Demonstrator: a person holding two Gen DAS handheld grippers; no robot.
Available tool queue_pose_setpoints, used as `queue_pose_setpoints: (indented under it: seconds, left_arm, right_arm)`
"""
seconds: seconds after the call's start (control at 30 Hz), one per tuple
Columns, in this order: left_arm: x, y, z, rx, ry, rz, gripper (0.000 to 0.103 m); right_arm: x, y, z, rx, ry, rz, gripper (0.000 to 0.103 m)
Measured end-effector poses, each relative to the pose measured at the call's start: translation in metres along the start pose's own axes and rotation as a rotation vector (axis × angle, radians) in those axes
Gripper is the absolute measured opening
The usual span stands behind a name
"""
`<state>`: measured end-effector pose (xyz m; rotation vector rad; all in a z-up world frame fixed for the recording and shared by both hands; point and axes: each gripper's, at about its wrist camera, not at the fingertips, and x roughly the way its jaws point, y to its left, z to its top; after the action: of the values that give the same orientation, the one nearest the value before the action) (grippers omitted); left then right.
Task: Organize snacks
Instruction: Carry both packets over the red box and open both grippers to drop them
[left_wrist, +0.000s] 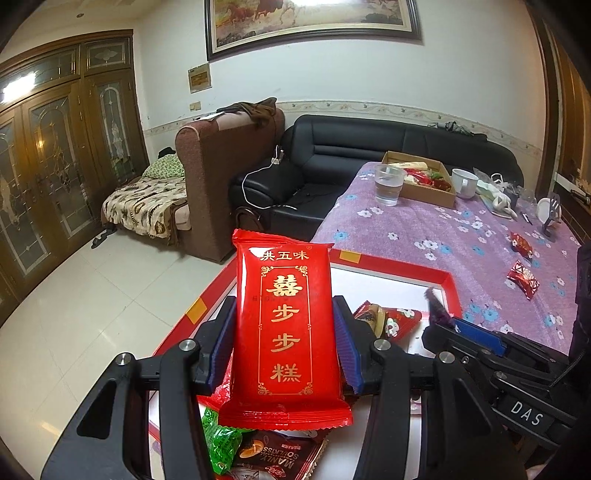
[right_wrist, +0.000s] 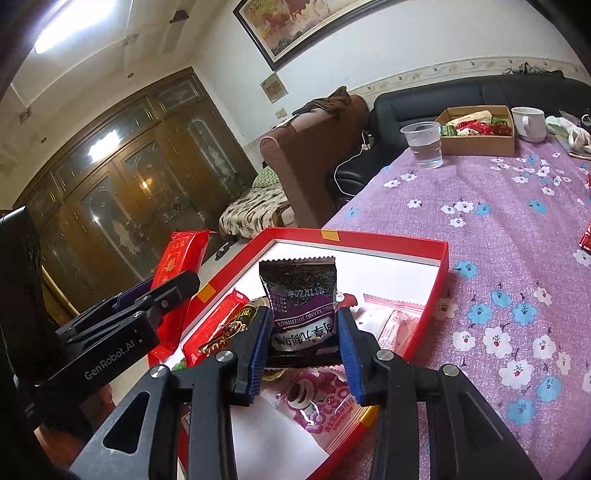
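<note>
My left gripper (left_wrist: 286, 325) is shut on a large red snack packet with gold characters (left_wrist: 286, 332), held upright above the red-rimmed box (left_wrist: 448, 291). The packet also shows in the right wrist view (right_wrist: 181, 258), with the left gripper (right_wrist: 162, 291) at the box's left edge. My right gripper (right_wrist: 303, 325) is shut on a dark purple snack packet (right_wrist: 301, 299) and holds it over the same box (right_wrist: 436, 291). The right gripper also shows in the left wrist view (left_wrist: 439, 314), with the purple packet (left_wrist: 436, 306) between its fingers. Several snacks lie in the box, among them a pink packet (right_wrist: 317, 402).
The table has a purple flowered cloth (right_wrist: 498, 229). At its far end stand a plastic cup of water (right_wrist: 423, 144), a cardboard box of snacks (right_wrist: 476, 146) and a white mug (right_wrist: 528, 123). Two red candies (left_wrist: 522, 278) lie loose on the cloth. A black sofa (left_wrist: 332, 155) is behind.
</note>
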<state>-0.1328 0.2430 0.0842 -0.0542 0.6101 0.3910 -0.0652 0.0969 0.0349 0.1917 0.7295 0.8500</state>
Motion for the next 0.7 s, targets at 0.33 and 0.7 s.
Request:
queue_pose_setpoints:
  seconds: [0.33,0.7]
  left_arm:
    - [0.001,0.000,0.002,-0.001,0.003,0.027,0.049]
    - [0.002,-0.010,-0.002,0.025,0.032,0.002,0.050]
  right_arm:
    - [-0.001,-0.001,-0.001,0.018,0.012,0.005,0.038]
    - [0.000,-0.016,0.001,0.097,0.021,-0.003,0.040]
